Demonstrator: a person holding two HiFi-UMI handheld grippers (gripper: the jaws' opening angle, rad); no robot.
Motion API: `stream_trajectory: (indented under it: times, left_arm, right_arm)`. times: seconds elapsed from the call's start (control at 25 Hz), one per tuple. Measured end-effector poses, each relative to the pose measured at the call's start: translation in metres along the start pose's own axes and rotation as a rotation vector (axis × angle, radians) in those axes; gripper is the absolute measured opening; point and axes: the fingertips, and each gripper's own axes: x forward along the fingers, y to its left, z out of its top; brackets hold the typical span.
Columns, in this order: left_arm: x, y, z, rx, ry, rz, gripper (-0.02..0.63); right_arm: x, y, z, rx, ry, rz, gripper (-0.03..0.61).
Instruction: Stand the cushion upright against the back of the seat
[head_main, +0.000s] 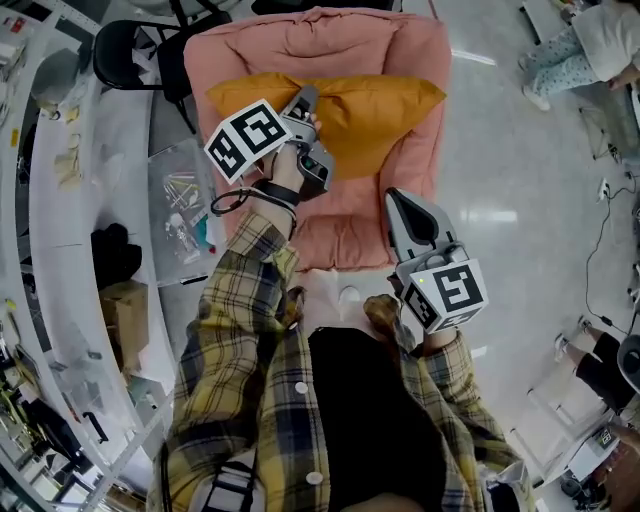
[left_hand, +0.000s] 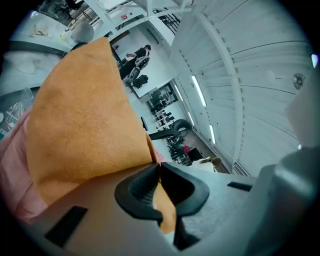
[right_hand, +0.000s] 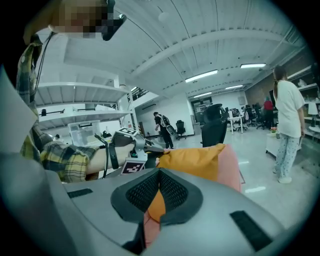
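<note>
Raising step, I think: left gripper clamps the orange cushion edge, right gripper closed on nothing; next, tip it against the seat back.

My head camera looks steeply down on the seat from above its front edge. The camera on my left claw sits hard up against the cushion, rolled sideways, so fabric fills half its view. The camera on my right claw looks almost level across the seat from near the front right corner. All three views share the cushion. The head and right claw views also share my left claw.
</note>
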Motion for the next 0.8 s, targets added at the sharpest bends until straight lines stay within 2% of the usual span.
stream_trajectory:
  times: [0.2,0.44,0.68,0.8]
  left_arm:
    - [0.041,0.006,0.035,-0.035,0.013,0.012,0.021]
    - [0.07,0.01,0.073,-0.074,0.009,-0.014,0.021]
    - [0.08,0.03,0.074,-0.119,0.019,0.002,0.021]
    - [0.082,0.031,0.075,-0.097,0.016,0.002,0.021]
  right_arm:
    - [0.022,-0.013,0.002,0.018,0.017,-0.019,0.017]
    - [0.044,-0.014,0.008,0.036,0.02,-0.016,0.017]
    - [0.05,-0.02,0.005,0.049,0.028,-0.031,0.017]
    - [0.052,-0.021,0.007,0.051,0.028,-0.038,0.017]
